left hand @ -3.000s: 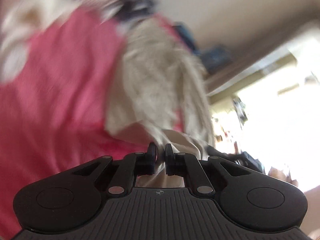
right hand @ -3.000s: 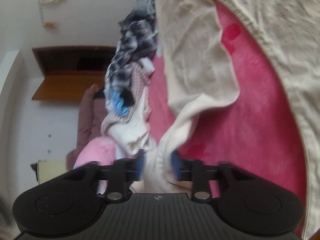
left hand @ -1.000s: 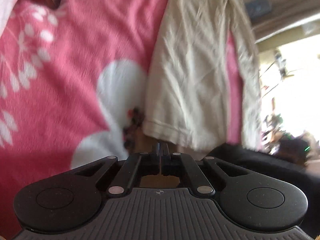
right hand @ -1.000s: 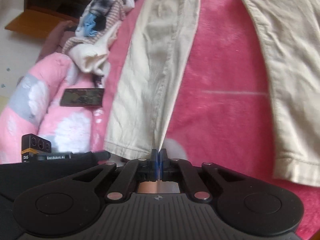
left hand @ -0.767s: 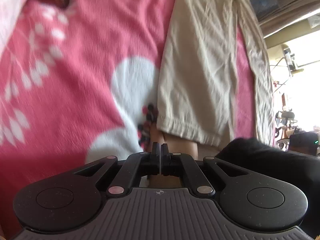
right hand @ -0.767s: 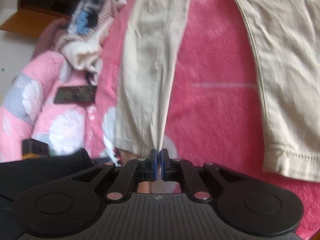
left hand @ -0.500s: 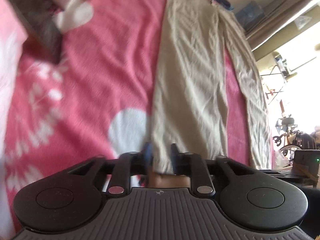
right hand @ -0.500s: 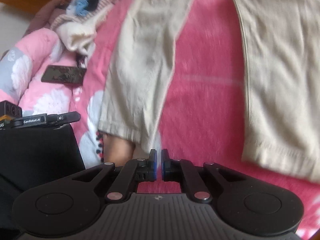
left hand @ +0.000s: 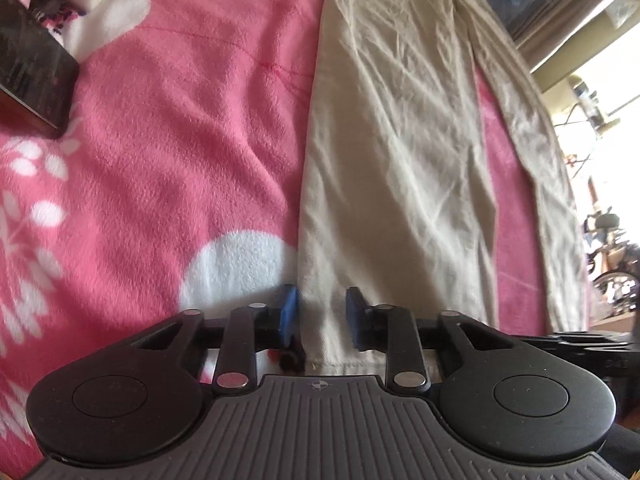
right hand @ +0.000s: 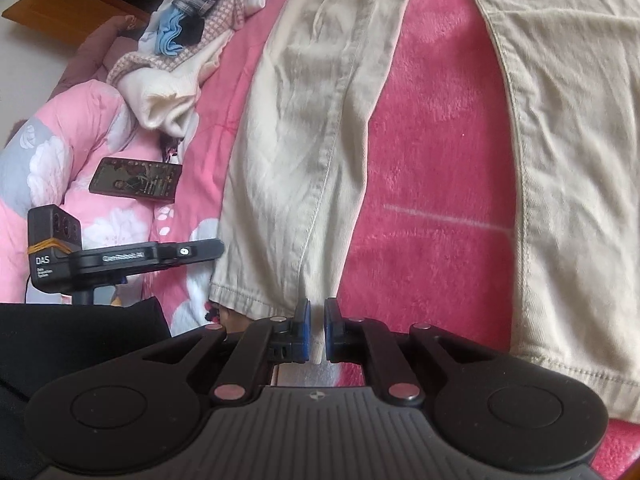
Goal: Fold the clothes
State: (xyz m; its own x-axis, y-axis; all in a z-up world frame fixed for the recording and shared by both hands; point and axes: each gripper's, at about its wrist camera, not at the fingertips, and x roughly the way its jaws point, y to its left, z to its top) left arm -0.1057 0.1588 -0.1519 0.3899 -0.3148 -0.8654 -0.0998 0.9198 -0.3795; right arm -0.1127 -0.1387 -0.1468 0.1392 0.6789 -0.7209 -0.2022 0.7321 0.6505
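Cream trousers (left hand: 392, 160) lie spread flat on a pink fleece blanket (left hand: 192, 128), legs running away from me. In the left wrist view my left gripper (left hand: 322, 316) stands open over the hem of the near leg, its left edge between the blue pads, untouched. The second leg (left hand: 532, 140) lies further right. In the right wrist view the same leg (right hand: 304, 152) ends at my right gripper (right hand: 317, 330), whose pads are slightly parted, so it is open, with the hem corner loose between them. The other leg (right hand: 576, 160) lies to the right.
A heap of mixed clothes (right hand: 192, 32) sits at the far left of the bed. A dark phone (right hand: 136, 180) rests on a pink flowered quilt (right hand: 60, 140), also in the left view as the phone (left hand: 32, 80). The left tool's black body (right hand: 132, 258) and a dark sleeve (right hand: 80, 340) lie left.
Both grippers were shut on the leg's hem a second ago and have since let go. The left one opened wide, the right only slightly. The leg now rests flat.
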